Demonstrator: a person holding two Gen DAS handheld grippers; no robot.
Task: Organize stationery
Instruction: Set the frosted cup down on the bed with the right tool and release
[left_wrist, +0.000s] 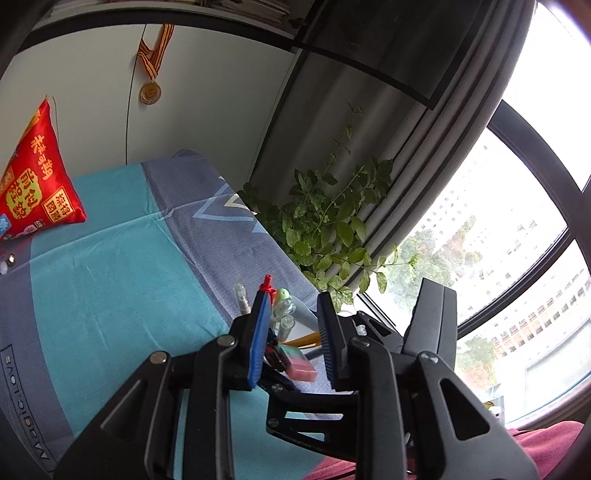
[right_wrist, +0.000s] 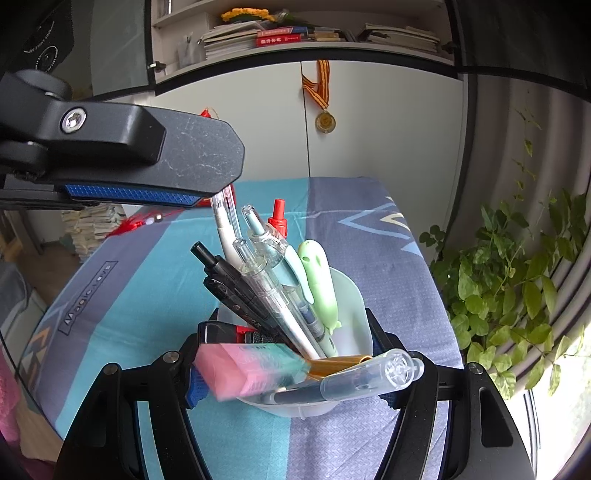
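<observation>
My right gripper (right_wrist: 291, 397) is shut on a translucent pen cup (right_wrist: 351, 306), with one finger on each side of it. Several pens (right_wrist: 266, 288) and a green whale-shaped item (right_wrist: 317, 280) stand in the cup. A clear-capped pen (right_wrist: 369, 376) lies across its front rim. A pink and teal eraser (right_wrist: 251, 369) shows blurred at the cup's left rim. My left gripper (left_wrist: 294, 299) hovers over the cup, open, with the eraser (left_wrist: 299, 365) below its blue pads (left_wrist: 258, 339) and untouched. In the right wrist view one left finger (right_wrist: 147, 162) reaches in from the upper left.
The cup is held over a table covered in a blue and teal cloth (right_wrist: 147, 295). A leafy plant (right_wrist: 517, 288) stands past the right edge by the window. A red cushion (left_wrist: 37, 177) lies far left. A medal (right_wrist: 325, 120) hangs on the white cupboard.
</observation>
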